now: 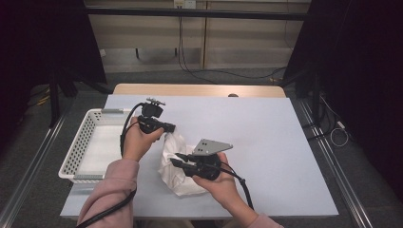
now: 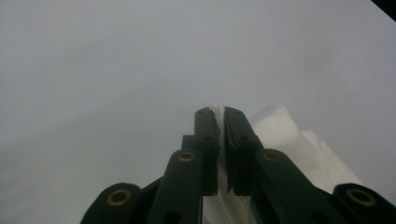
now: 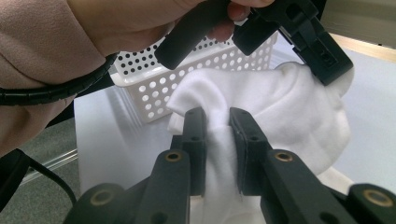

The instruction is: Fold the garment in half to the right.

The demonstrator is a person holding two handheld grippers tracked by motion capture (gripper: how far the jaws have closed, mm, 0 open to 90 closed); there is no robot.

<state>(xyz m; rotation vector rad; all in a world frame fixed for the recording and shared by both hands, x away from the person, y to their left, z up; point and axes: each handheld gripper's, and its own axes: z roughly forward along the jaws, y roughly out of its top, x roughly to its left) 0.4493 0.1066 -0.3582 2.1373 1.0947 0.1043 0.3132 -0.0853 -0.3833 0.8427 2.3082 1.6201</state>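
A crumpled white cloth [image 1: 180,183] lies on the pale table [image 1: 266,142] in front of the person and is lifted at its top. My left gripper [image 1: 170,127] is shut on the cloth's upper edge; in the left gripper view a thin fold of the cloth [image 2: 289,140] is pinched between the jaws of that gripper [image 2: 220,112]. My right gripper [image 1: 177,158] reaches in from the right and pinches a fold at the cloth's middle. In the right gripper view, the cloth [image 3: 289,121] bunches between my right gripper [image 3: 217,114] jaws, with the left gripper [image 3: 334,74] gripping the cloth's far corner.
A white perforated basket [image 1: 76,152] stands at the table's left edge, just behind the cloth in the right gripper view [image 3: 187,74]. The person's pink sleeve [image 3: 46,42] and a black cable cross that view's left side. Dark stands flank the table.
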